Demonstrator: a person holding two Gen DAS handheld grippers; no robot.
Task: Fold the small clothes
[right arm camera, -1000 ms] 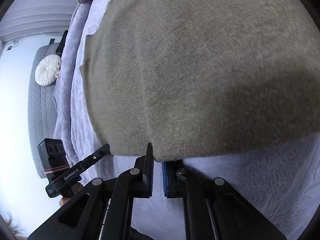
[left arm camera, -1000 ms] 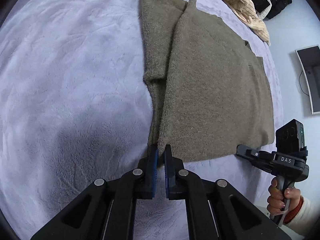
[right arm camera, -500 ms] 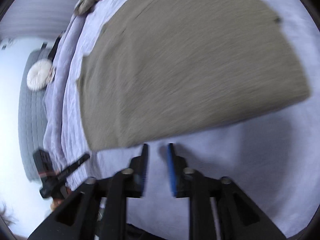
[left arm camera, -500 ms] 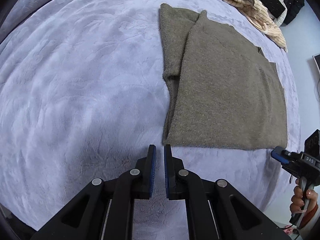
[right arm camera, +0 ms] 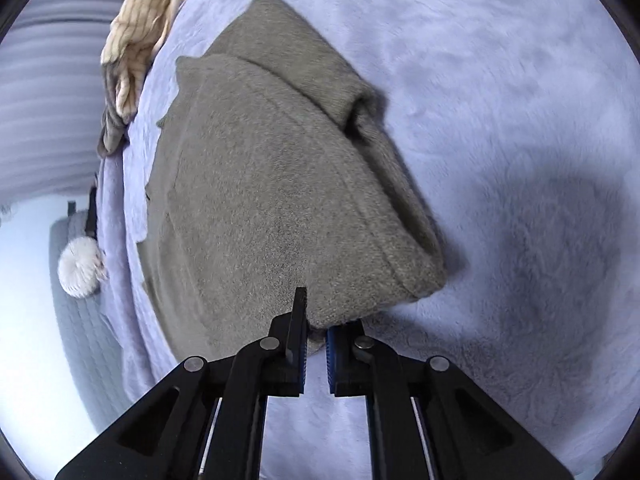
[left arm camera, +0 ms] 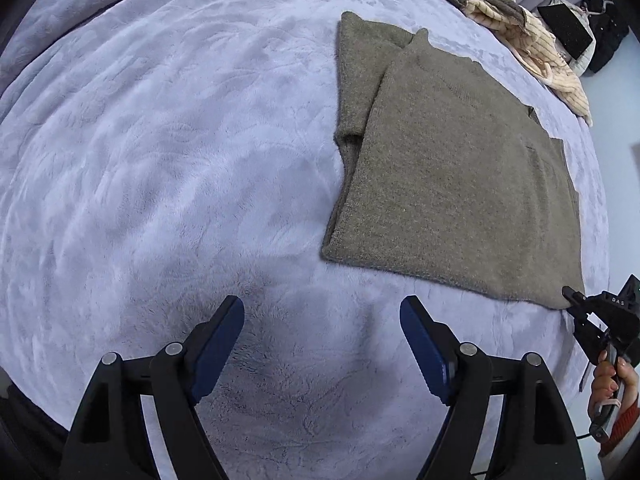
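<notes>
An olive-grey knitted sweater [left arm camera: 460, 184] lies flat on the lilac blanket [left arm camera: 160, 160], one sleeve folded in along its left side. My left gripper [left arm camera: 322, 308] hovers over bare blanket just short of the sweater's near left corner. Its jaws are opening wide, with nothing between them. In the left wrist view my right gripper [left arm camera: 576, 300] sits at the sweater's near right corner, held by a hand [left arm camera: 612, 384]. In its own view the right gripper [right arm camera: 320, 320] is closing, and the sweater's [right arm camera: 272, 208] near hem is pinched between the blue pads.
A heap of cream striped and grey clothes [left arm camera: 532, 36] lies at the bed's far right, also seen as cream striped clothes [right arm camera: 140, 24]. A black item [left arm camera: 568, 32] sits beside it. A round white cushion [right arm camera: 78, 272] rests past the bed's edge. Wide blanket stretches left of the sweater.
My left gripper went from shut at the sweater's near left corner to wide open and drew back. My right gripper opened, shifted along the hem and shut on it again.
</notes>
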